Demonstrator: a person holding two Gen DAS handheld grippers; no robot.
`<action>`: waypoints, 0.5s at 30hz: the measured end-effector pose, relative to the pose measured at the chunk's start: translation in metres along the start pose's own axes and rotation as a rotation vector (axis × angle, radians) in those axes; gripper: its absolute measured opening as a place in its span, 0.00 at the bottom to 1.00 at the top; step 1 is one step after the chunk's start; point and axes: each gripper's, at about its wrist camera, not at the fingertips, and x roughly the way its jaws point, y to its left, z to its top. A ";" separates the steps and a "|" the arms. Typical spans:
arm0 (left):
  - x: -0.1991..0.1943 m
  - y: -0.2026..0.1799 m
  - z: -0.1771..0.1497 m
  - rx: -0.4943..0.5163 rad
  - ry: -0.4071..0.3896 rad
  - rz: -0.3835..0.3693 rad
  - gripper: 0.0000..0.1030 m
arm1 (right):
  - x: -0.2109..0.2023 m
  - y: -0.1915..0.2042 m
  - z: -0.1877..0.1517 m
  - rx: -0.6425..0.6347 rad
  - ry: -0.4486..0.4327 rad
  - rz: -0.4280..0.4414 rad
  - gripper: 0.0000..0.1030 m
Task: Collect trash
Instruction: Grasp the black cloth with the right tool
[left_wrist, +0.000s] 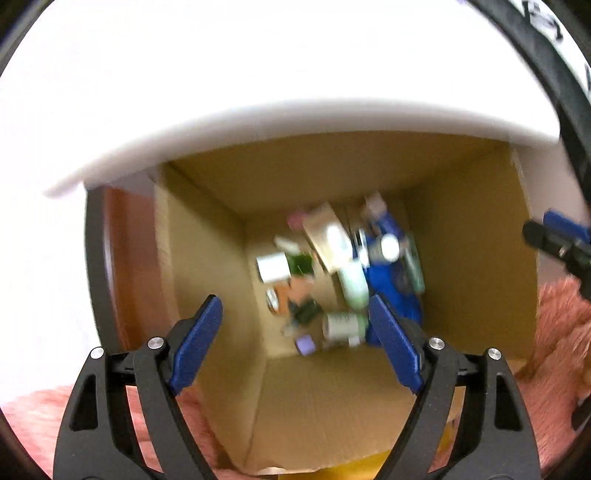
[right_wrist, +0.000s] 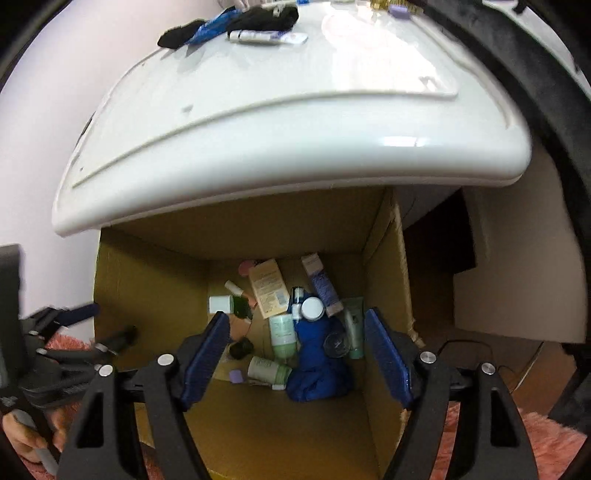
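Both tongs, left tongs (left_wrist: 295, 325) and right tongs (right_wrist: 295, 343), are held released and empty above the cardboard box (right_wrist: 147, 280), so more trash must be fetched next.

Cardboard box (right_wrist: 155, 295), open-topped, standing on pink shaggy rug (right_wrist: 535, 443), far end tucked under front edge of white counter (right_wrist: 295, 129).

On box floor, a loose heap: blue cloth (right_wrist: 317, 365) toward the near right corner, clear cup (right_wrist: 337, 345) and white round lid (right_wrist: 312, 308) on it; pale green tubes (right_wrist: 282, 334) at the middle; tan carton (right_wrist: 269, 288) and lilac tube (right_wrist: 322, 284) toward the far wall; small lilac cap (right_wrist: 235, 376) by the near wall.

On counter, near its far edge: black cloth (right_wrist: 258, 16), white tube (right_wrist: 267, 36).
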 end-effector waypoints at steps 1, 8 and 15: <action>-0.010 0.003 0.008 -0.012 -0.027 -0.004 0.78 | -0.013 0.004 0.009 -0.019 -0.046 -0.008 0.72; -0.077 0.034 0.082 -0.157 -0.267 0.020 0.78 | -0.071 0.033 0.117 -0.129 -0.301 -0.012 0.86; -0.076 0.058 0.114 -0.229 -0.365 0.028 0.78 | -0.035 0.072 0.244 -0.294 -0.366 -0.085 0.86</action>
